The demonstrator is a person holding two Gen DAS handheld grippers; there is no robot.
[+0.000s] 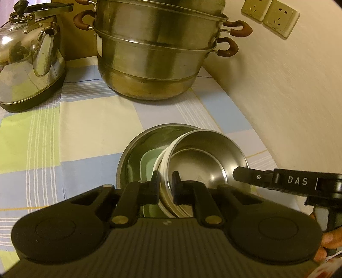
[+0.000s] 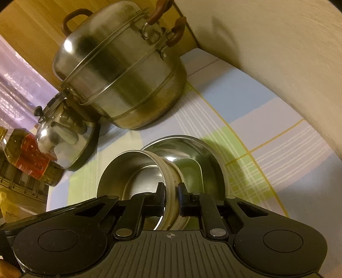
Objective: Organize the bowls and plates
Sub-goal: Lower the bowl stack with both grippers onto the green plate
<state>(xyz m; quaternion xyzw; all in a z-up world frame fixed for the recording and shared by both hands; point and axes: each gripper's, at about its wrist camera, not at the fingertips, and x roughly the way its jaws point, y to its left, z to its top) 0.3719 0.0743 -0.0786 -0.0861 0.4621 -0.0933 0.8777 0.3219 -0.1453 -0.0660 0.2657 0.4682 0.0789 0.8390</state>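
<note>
A small steel bowl (image 1: 203,162) with a white outer wall sits tilted inside a wide steel dish (image 1: 149,136), on top of a pale green square dish (image 1: 147,164). My left gripper (image 1: 165,178) is shut on the small bowl's near-left rim, one pad inside and one outside. My right gripper (image 1: 239,174) comes in from the right and reaches that bowl's far-right rim. In the right wrist view my right gripper (image 2: 171,190) is shut on the white wall of the small bowl (image 2: 128,171), which leans in the wide steel dish (image 2: 188,147).
A stacked steel steamer pot (image 1: 154,59) and a steel kettle (image 1: 27,64) stand at the back of the checked tablecloth (image 1: 85,119). A wall with sockets (image 1: 269,15) runs close along the right. Bottles (image 2: 25,154) stand at the left. A hand (image 1: 329,237) holds the right gripper.
</note>
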